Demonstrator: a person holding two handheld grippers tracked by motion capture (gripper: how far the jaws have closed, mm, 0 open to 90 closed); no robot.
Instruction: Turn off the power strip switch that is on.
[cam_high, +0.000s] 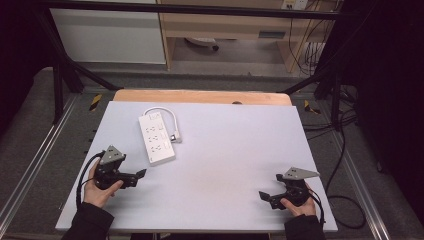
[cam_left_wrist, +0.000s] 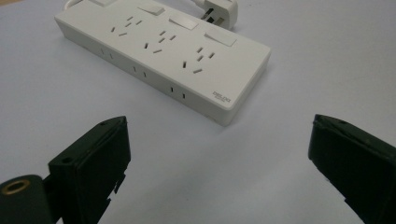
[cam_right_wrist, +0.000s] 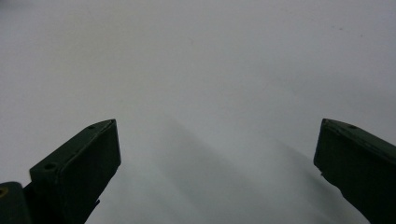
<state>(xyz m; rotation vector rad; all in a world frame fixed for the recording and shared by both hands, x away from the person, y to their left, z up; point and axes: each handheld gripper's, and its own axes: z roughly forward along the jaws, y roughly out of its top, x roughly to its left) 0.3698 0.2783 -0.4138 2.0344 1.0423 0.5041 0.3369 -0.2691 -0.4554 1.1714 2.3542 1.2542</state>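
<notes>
power strip (cam_left_wrist: 161, 56) just ahead of left gripper (cam_left_wrist: 217, 140), fingers spread

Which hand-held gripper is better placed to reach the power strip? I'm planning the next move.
Probably the left hand-held gripper: its open jaws point at the white power strip lying just ahead of it. The right hand-held gripper, also open, sits across the table facing bare surface.

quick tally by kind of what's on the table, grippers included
power strip, white, with its cord and plug: 1
grippers, black, jaws open: 2, the left gripper and the right gripper
total: 3
</notes>
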